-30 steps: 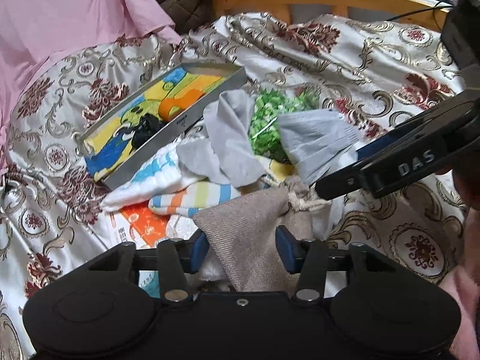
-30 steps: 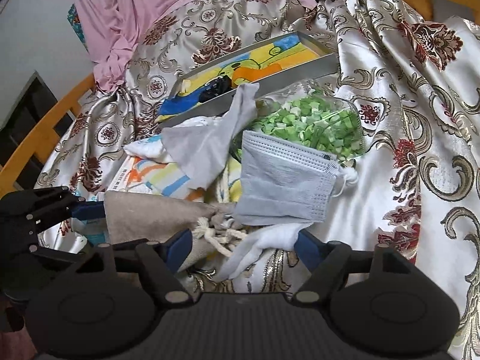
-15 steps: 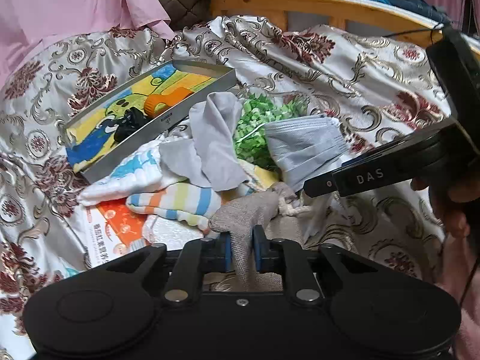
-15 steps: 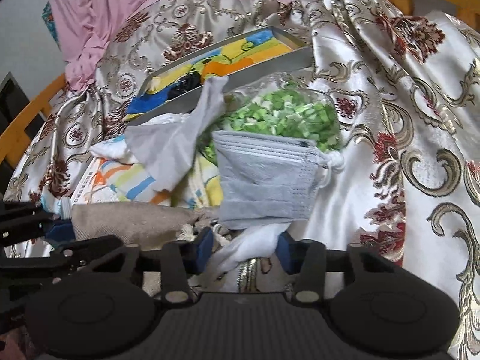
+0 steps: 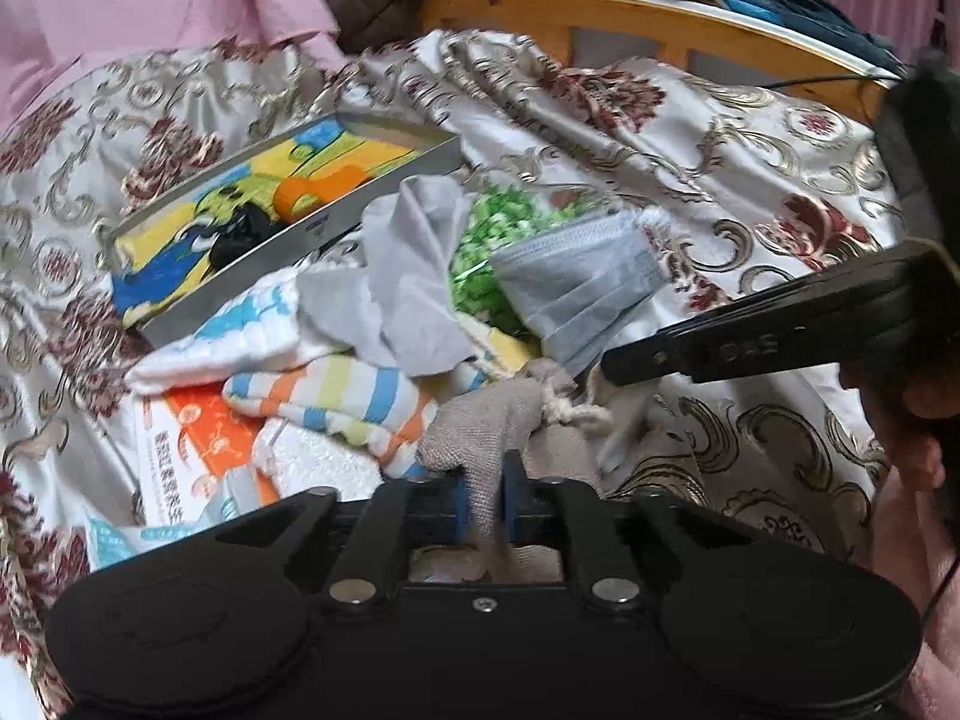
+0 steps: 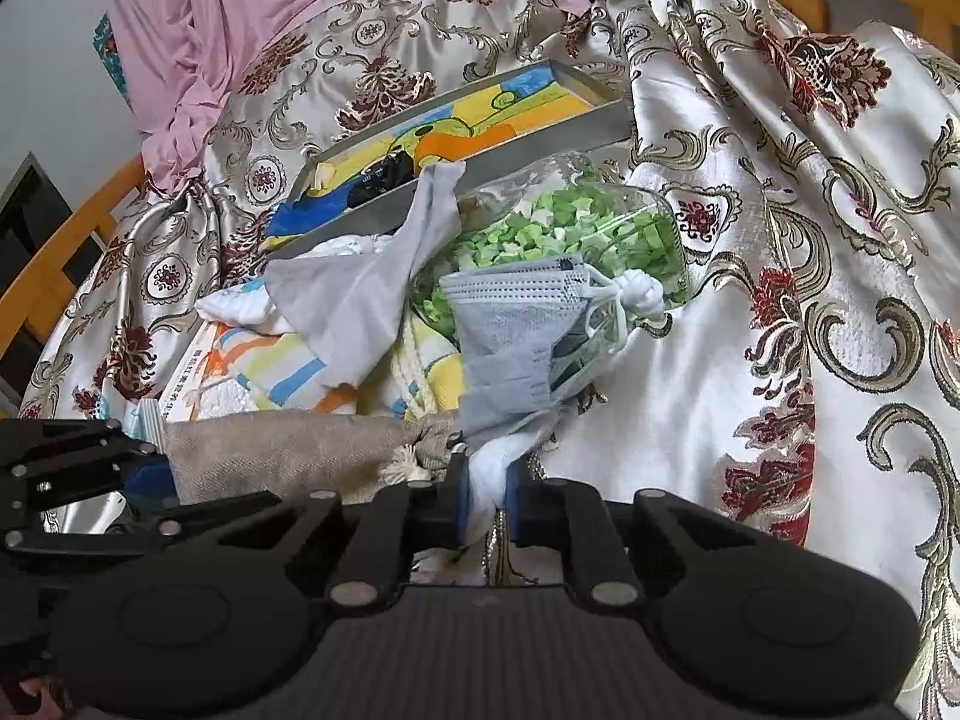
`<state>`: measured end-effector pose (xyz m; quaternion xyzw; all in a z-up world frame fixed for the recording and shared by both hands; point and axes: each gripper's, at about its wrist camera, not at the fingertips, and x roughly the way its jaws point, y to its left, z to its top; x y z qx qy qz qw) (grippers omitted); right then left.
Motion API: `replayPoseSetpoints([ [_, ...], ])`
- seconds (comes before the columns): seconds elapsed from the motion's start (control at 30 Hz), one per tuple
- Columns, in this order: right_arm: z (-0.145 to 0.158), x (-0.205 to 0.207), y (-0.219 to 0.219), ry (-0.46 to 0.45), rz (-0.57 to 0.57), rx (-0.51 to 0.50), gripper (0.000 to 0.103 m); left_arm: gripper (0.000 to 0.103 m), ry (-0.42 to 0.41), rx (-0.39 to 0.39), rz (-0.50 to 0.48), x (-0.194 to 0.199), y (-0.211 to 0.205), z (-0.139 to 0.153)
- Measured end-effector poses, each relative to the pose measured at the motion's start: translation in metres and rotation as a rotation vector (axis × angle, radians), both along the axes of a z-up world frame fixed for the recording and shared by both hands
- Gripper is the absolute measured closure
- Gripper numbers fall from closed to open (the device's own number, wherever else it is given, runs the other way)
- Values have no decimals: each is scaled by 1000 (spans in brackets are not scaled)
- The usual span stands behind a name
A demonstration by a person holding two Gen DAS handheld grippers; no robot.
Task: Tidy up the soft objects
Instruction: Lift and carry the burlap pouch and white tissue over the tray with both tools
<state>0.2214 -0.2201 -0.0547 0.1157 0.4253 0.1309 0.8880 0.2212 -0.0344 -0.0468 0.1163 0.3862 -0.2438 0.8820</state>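
A beige drawstring pouch [image 5: 492,420] lies at the near edge of a heap of soft things on the bed. My left gripper [image 5: 483,483] is closing, and its blue pads pinch a fold of the pouch. In the right wrist view the pouch [image 6: 288,450] stretches left to the left gripper [image 6: 144,468]. My right gripper [image 6: 486,492] is closing too, its pads pressed on a white cloth [image 6: 498,456] that runs under a grey face mask [image 6: 510,330]. From the left wrist view the right gripper [image 5: 612,360] reaches in from the right, beside the pouch's cord.
Behind the heap lies a metal tray [image 5: 336,222] with a colourful lining. A clear bag of green bits [image 6: 570,222], a grey cloth [image 5: 414,276], a striped towel [image 5: 342,390] and an orange packet [image 5: 198,444] crowd the middle. A wooden bed rail [image 5: 600,12] runs along the back.
Both grippers have gone from open to shut: the left on a fold of the beige pouch, the right on the white cloth. Neither hand has shifted much.
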Motion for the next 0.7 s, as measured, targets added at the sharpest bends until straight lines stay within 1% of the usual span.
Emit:
replayPoseSetpoints([
  [0.07,3,-2,0,-19,6,12,92,95,4,-38,17,0,5,5],
  [0.17,11,-9,0,-71,33,35,93,97,-37,-58,42,-4,8,15],
  [0.23,16,-13,0,-105,49,49,93,97,-77,-48,45,-10,7,22],
  [0.4,28,-23,1,-186,52,50,93,98,-199,22,34,-28,-3,37],
  [0.47,34,-28,0,-233,55,59,93,98,-232,27,33,-34,-4,43],
  [0.57,43,-36,0,-294,64,68,93,98,-249,-19,54,-39,0,53],
  [0.7,53,-46,-4,-375,71,105,93,98,-288,-74,110,-40,11,64],
])
